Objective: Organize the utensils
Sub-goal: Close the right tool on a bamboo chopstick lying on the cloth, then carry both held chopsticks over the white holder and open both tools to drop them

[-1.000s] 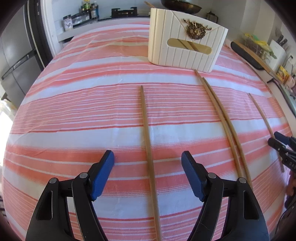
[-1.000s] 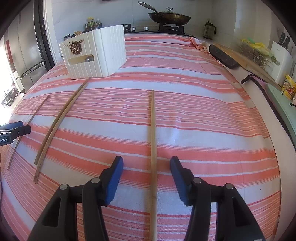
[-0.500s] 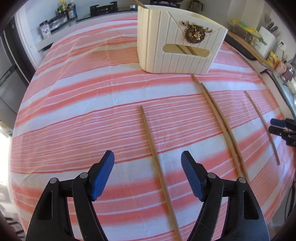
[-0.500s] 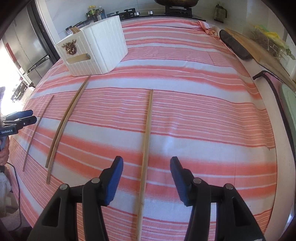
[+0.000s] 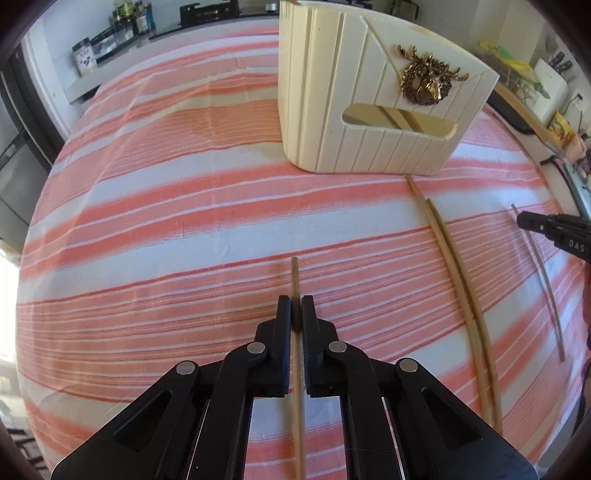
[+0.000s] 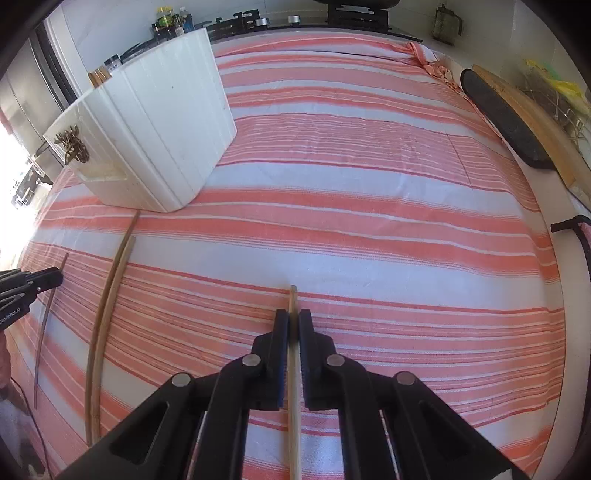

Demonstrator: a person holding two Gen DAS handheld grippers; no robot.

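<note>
Each gripper is shut on a long wooden chopstick. My left gripper (image 5: 296,304) holds one chopstick (image 5: 295,275) near its far tip, over the striped cloth. My right gripper (image 6: 293,317) holds another chopstick (image 6: 293,299) the same way. The cream ribbed utensil holder (image 5: 343,110) with a gold deer emblem stands ahead; it also shows in the right wrist view (image 6: 159,136) at the left. Two more chopsticks (image 5: 458,295) lie side by side between the grippers, also seen in the right wrist view (image 6: 107,314). The right gripper's tip (image 5: 546,227) shows at the left view's right edge.
A pink and white striped cloth (image 6: 369,221) covers the table. A wooden board and a dark oval pad (image 6: 506,122) lie along the right edge. A stove and jars (image 6: 173,18) stand at the back. A fridge (image 5: 14,158) is at the left.
Both grippers have moved forward along their chopsticks and closed on them near the far tips. The holder now looks nearer in both views.
</note>
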